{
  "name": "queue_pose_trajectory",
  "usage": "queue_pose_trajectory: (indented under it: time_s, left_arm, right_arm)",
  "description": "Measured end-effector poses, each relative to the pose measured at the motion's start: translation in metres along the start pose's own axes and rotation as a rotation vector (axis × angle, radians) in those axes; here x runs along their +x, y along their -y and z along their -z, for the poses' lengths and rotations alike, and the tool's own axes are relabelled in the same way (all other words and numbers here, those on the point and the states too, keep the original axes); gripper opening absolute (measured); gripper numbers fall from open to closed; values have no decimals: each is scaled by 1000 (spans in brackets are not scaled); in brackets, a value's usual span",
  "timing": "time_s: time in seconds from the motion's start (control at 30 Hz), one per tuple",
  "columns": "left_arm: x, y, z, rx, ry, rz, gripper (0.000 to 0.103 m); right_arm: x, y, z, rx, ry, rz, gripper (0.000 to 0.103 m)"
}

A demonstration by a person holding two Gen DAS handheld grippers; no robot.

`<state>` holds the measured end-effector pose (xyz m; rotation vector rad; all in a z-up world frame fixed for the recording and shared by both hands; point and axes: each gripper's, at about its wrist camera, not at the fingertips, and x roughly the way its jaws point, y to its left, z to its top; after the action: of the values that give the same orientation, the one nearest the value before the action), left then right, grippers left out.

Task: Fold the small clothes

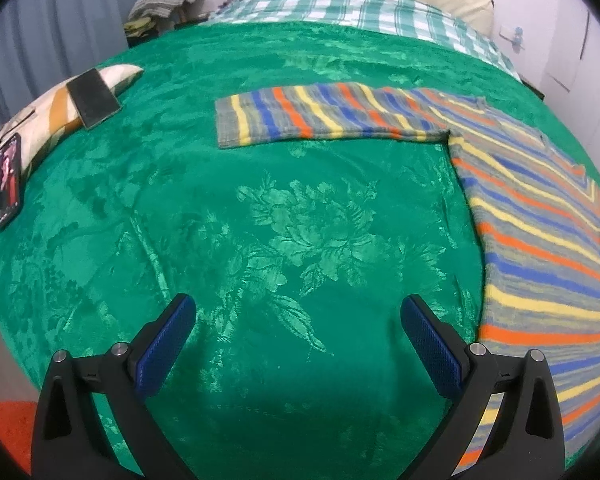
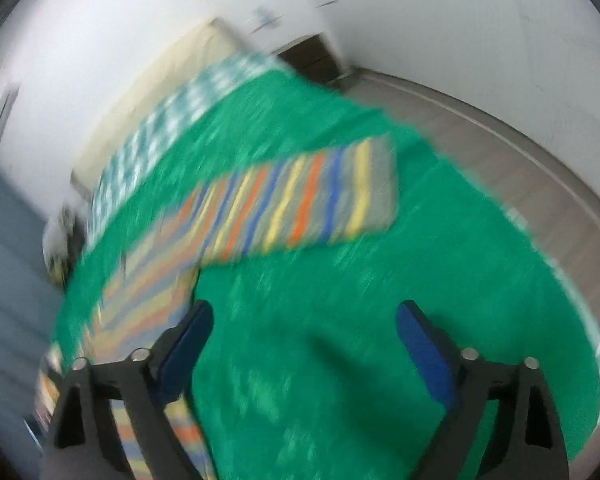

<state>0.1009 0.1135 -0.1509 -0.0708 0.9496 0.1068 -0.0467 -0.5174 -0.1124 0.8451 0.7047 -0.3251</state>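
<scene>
Hovering over the green bedspread (image 1: 204,200), your left gripper (image 1: 298,312) and right gripper (image 2: 304,320) both gape wide, holding nothing (the right view is blurred). Beyond them the striped sweater (image 1: 532,240) lies flat, sleeves outspread, so folding looks unstarted; next, pinch a sleeve cuff (image 1: 230,122).

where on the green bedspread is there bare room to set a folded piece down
The widest bare patch of the green bedspread lies in front of the left gripper, bordered by the striped sweater on the right, its spread sleeve beyond, and the pillow with two phones at left. The right side is crowded with the sweater body.
</scene>
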Motion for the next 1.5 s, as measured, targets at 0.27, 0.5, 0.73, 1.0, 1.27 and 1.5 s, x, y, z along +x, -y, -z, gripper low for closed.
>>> queue_pose_trajectory:
  time_s: [0.27, 0.5, 0.73, 1.0, 1.27, 1.5]
  left_arm:
    - [8, 2, 5, 15, -33, -45, 102]
    - [17, 1, 8, 4, -70, -70, 102]
    - [19, 5, 9, 25, -63, -83, 102]
    - [20, 1, 4, 1, -66, -52, 102]
    - [17, 1, -1, 8, -54, -20, 102]
    - [18, -9, -1, -32, -69, -15, 102]
  right_arm:
    - [54, 46, -62, 199, -52, -2, 59]
    - [93, 34, -70, 128, -106, 91, 36]
    - [89, 19, -83, -31, -95, 303, 1]
    - [61, -84, -92, -201, -37, 141, 1]
    - [75, -279, -51, -418, -128, -227, 1]
    - [144, -342, 9, -446, -302, -354, 35]
